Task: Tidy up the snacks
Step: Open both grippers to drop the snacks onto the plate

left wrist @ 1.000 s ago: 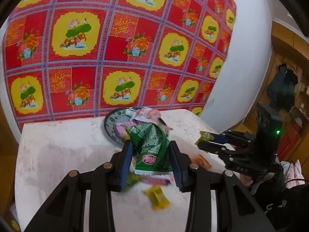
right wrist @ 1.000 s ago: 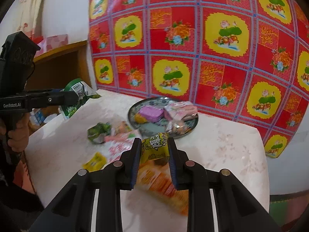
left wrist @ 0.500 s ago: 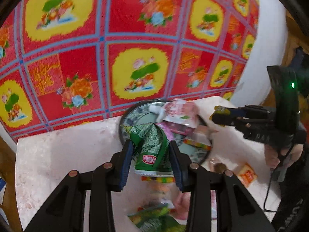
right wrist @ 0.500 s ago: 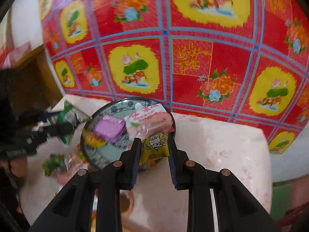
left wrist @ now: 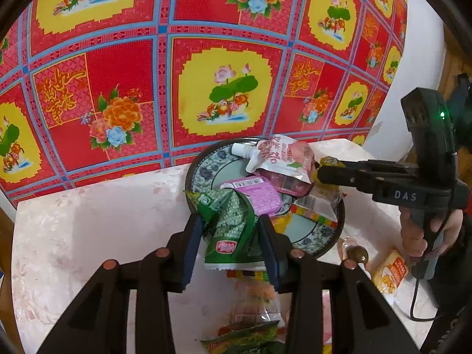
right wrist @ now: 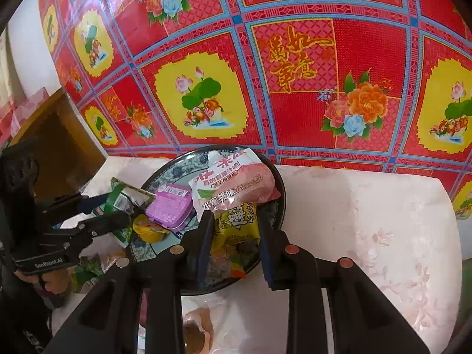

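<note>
A round blue-patterned plate (left wrist: 206, 166) (right wrist: 165, 174) stands at the back of the pale marble table. On it lie a pink spouted pouch (left wrist: 280, 155) (right wrist: 233, 181), a purple tub (left wrist: 255, 193) (right wrist: 169, 206) and other packets. My left gripper (left wrist: 231, 236) is shut on a green snack packet (left wrist: 230, 227) and holds it over the plate's near-left rim; it also shows in the right wrist view (right wrist: 118, 206). My right gripper (right wrist: 234, 233) is shut on a yellow snack packet (right wrist: 236, 224) over the plate's near side; it shows in the left wrist view (left wrist: 321, 174).
A red and yellow flowered cloth (left wrist: 224, 59) hangs right behind the table. Loose snacks lie on the table in front of the plate: an orange packet (left wrist: 391, 273), green packets (left wrist: 244, 339), a clear-wrapped sweet (left wrist: 355, 253). A wooden shelf (right wrist: 59, 135) stands at the left.
Both grippers have moved forward to the plate with their packets held. The plate and cloth now look much nearer; the loose snacks have dropped to the bottom of both views.
</note>
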A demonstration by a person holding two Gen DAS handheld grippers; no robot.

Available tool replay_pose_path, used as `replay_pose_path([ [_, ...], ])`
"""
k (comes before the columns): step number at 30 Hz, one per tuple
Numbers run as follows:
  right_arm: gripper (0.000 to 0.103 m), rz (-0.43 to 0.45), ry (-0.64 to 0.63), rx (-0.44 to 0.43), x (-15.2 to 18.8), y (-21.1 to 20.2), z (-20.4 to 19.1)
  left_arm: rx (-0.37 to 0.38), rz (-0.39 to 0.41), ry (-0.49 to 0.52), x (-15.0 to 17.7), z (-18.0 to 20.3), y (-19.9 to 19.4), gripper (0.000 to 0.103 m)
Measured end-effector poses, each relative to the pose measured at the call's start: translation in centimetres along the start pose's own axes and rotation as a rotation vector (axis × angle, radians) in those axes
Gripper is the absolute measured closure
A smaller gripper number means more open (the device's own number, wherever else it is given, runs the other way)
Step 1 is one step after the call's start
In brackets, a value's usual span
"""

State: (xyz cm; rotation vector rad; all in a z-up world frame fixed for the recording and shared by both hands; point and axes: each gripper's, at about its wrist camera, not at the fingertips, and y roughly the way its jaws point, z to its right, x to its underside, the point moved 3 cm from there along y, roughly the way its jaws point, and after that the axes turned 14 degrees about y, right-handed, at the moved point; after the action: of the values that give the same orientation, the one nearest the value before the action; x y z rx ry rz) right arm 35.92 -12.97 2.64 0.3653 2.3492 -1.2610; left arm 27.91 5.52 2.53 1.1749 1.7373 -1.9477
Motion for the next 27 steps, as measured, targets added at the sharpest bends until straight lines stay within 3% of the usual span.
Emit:
replay_pose_path([
  [5,0.052,0.01,0.003,0.062,0.0,0.4,0.4,0.012,-0.022,-0.033,0.1,-0.5,0.6,0.05],
  [9,0.041,0.036,-0.002,0.073,0.0,0.1,0.5,0.009,0.019,-0.057,-0.2,-0.8,-0.2,0.032],
  [14,0.034,0.064,-0.009,0.047,0.0,-0.6,0.5,0.011,0.048,-0.071,-0.4,-1.1,-0.9,0.03],
  [27,0.033,0.062,-0.01,0.063,0.2,-0.9,0.8,0.015,0.058,-0.022,-0.4,-0.5,-1.5,0.03],
])
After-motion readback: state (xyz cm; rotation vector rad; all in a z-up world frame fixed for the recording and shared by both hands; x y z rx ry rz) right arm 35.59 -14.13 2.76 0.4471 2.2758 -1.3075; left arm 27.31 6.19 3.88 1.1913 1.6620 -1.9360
